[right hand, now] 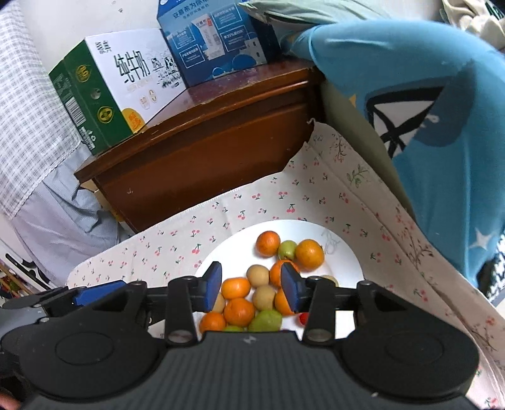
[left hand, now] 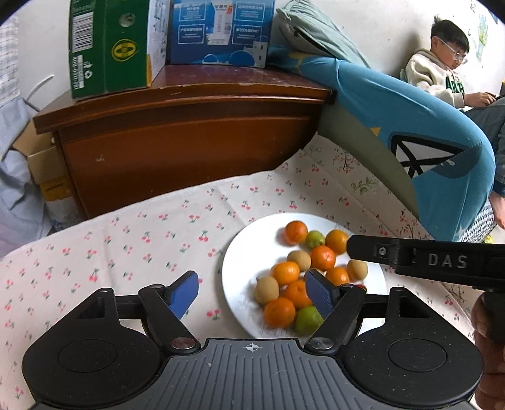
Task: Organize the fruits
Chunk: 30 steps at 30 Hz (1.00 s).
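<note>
With both my left gripper (left hand: 252,291) and right gripper (right hand: 251,288) released and empty above the plate (left hand: 240,268), fruits (right hand: 239,310) heaped beyond the fingers, I next choose a piece.

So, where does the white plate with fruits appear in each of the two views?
Left wrist view: white plate lies lower centre-right, beside the left gripper.
Right wrist view: it lies lower centre, partly behind the right gripper.
Shared landmark: the blue carton on the wooden cabinet.
</note>
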Each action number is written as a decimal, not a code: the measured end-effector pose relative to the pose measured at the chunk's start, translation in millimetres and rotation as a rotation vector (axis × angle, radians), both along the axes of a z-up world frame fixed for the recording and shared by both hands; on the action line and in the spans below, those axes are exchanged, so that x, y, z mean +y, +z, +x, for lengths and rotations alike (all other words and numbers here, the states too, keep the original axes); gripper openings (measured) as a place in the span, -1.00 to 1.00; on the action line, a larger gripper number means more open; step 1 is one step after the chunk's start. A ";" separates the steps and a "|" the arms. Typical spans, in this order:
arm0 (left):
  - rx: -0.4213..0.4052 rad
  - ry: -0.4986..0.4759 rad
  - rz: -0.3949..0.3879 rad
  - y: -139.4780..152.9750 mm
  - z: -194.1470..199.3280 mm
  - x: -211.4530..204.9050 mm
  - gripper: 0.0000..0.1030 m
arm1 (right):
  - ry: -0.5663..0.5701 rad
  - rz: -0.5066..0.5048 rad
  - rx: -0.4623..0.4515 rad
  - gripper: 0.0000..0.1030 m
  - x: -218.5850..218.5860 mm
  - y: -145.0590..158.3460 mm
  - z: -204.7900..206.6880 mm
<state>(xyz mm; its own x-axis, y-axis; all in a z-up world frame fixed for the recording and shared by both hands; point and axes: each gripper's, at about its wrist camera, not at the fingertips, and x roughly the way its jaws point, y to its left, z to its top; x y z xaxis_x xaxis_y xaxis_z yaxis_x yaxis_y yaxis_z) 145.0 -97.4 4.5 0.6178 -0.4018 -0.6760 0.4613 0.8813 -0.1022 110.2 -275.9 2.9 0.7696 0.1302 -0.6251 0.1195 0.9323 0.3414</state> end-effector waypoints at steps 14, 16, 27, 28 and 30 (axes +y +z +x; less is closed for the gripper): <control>0.046 0.073 0.033 -2.6 -17.0 18.2 0.68 | -0.082 -0.023 0.089 0.08 4.8 -3.9 -38.1; 0.055 0.088 0.047 -4.0 -18.0 19.1 0.69 | -0.106 -0.020 0.122 0.20 4.0 -7.1 -41.2; 0.115 0.125 0.094 -17.2 -14.3 14.9 0.71 | -0.119 -0.060 0.221 0.43 14.8 -20.5 -37.9; 0.120 0.129 0.105 -19.0 -13.6 13.8 0.71 | -0.122 -0.067 0.230 0.44 16.0 -21.8 -37.2; 0.125 0.135 0.125 -21.9 -12.7 11.9 0.71 | -0.123 -0.079 0.240 0.44 18.5 -24.4 -35.9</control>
